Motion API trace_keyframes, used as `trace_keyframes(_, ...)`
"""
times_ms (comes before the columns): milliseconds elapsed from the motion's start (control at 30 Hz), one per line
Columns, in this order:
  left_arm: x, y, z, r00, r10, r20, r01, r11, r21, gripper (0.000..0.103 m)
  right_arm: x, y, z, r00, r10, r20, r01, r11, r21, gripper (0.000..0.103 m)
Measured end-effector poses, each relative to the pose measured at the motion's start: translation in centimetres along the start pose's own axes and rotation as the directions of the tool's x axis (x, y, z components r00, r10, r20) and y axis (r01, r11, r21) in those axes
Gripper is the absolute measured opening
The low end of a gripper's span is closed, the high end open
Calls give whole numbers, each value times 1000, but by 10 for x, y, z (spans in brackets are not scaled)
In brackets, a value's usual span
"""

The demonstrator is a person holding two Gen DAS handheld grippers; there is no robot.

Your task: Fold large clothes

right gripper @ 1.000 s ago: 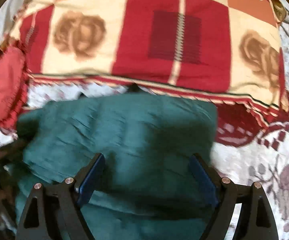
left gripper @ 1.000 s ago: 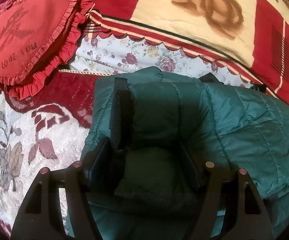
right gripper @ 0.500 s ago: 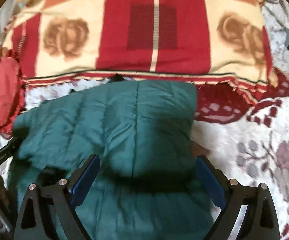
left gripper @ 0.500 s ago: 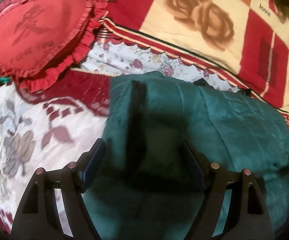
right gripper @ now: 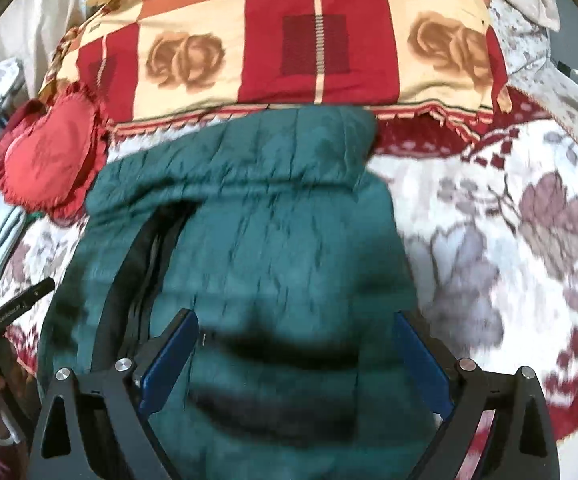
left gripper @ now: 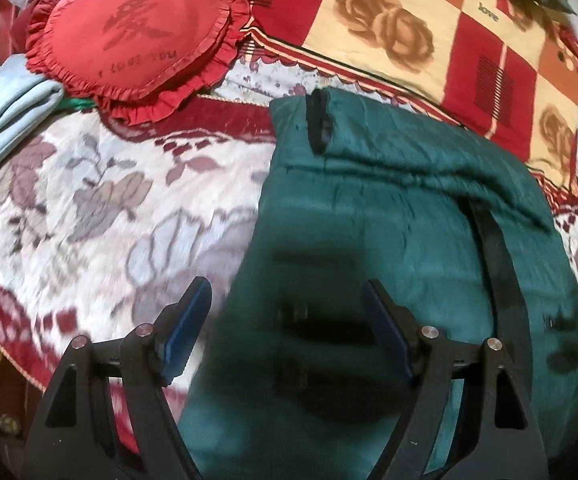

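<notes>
Floral bedspread (left gripper: 89,208) is covering the bed, with a red-and-cream checked blanket (right gripper: 321,40) lying across its far side. Dark green quilted jacket (left gripper: 389,216) is lying folded at the middle, its far edge touching the blanket's hem. Left gripper (left gripper: 287,320) is hovering over the jacket's left edge, fingers spread and holding nothing. Right gripper (right gripper: 295,354) is likewise standing wide apart above the jacket; motion blur is obscuring whether it touches. Red heart cushion (left gripper: 129,36) is resting near the far left.

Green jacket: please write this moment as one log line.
green jacket folded on bed blanket | left gripper open | right gripper open
</notes>
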State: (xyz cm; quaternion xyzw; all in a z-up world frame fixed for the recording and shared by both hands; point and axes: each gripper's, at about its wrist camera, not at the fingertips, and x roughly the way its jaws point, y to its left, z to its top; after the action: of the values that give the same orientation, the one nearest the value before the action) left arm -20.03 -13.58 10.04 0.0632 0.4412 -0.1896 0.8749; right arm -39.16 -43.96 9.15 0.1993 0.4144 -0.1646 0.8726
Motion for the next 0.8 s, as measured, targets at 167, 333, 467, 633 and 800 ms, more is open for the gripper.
trace_keyframes(167,-14,2,-30,1000,0,-2,0,1000,1,78,-16,1,-27,1000,-7,-2,7,1000,-17,96)
trace_keyframes(333,-19,8,-52,1000,-1,-27,0,1000,-16,78,-20,-3,-50,1000,-7,-26,7,1000,-6,96)
trace_keyframes(467,-22,10,-67,999,4,-37,-5,1000,-30,78,-25,-2,-65,1000,-26,-13,26,1000,-18,96)
trace_keyframes(633,-30,14,-78,1000,-2,-31,-1,997,-75,78,-34,0,-74,1000,-17,15,16,1000,11,96)
trace_keyframes(800,-33,21,-86,999,8,-42,-12,994,-106,78,-37,5,-84,1000,9,6,-9,1000,25,96)
